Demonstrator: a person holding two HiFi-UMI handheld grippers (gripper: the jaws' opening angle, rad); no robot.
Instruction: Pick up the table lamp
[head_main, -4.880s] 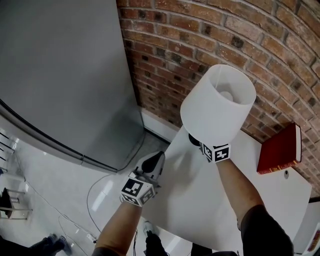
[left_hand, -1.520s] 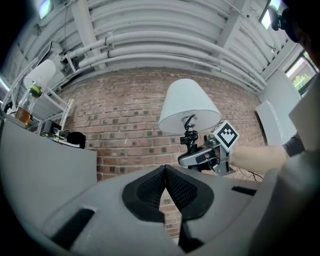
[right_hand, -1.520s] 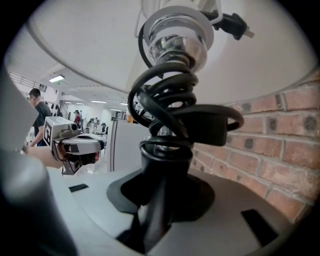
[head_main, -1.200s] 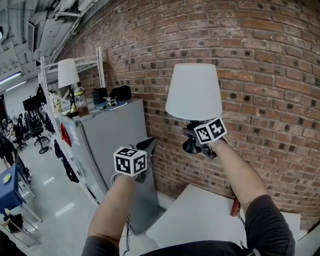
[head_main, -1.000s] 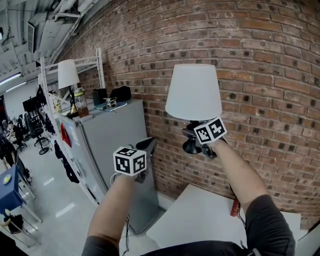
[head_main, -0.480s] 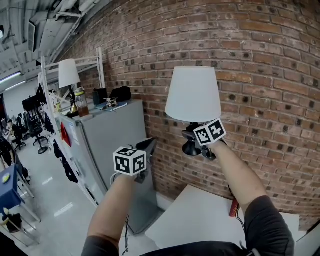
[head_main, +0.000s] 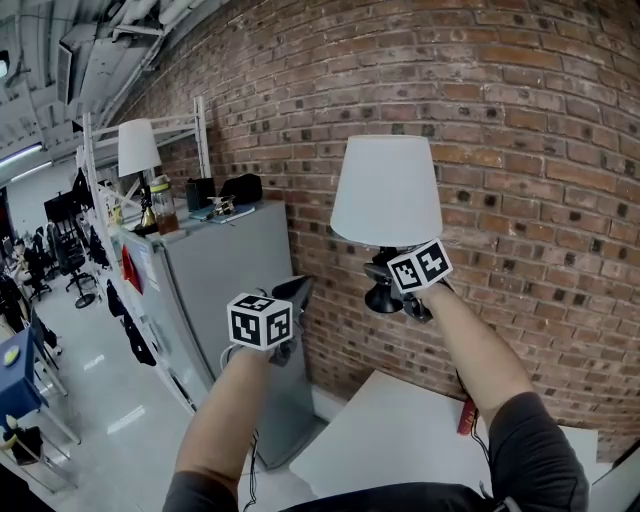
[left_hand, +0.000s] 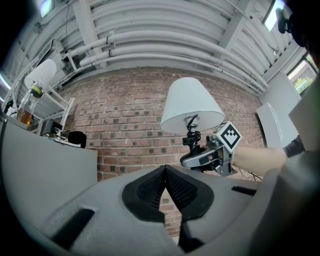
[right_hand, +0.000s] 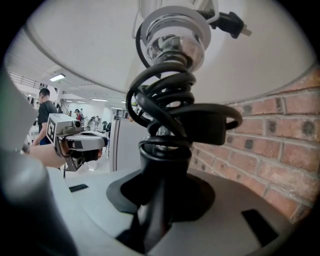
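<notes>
The table lamp (head_main: 386, 190) has a white shade, a chrome neck and a black stem with its cord coiled round it (right_hand: 167, 125). It hangs upright in the air in front of the brick wall, well above the white table (head_main: 400, 430). My right gripper (head_main: 388, 285) is shut on the black stem just above the round base (head_main: 383, 298); in the right gripper view the stem fills the jaws (right_hand: 160, 205). My left gripper (head_main: 298, 288) is held level to the lamp's left, apart from it, pads together (left_hand: 165, 172) with nothing between them. The left gripper view shows the lamp (left_hand: 192, 105) ahead.
A tall grey cabinet (head_main: 225, 270) stands left against the brick wall (head_main: 530, 150), with a second lamp (head_main: 137, 150) and small items on top. A red book (head_main: 466, 418) lies on the table by the wall. Shelving and an open room lie far left.
Nearly five seconds ago the lamp was low at the table; now it is held high before the wall. Over the last second neither gripper has moved.
</notes>
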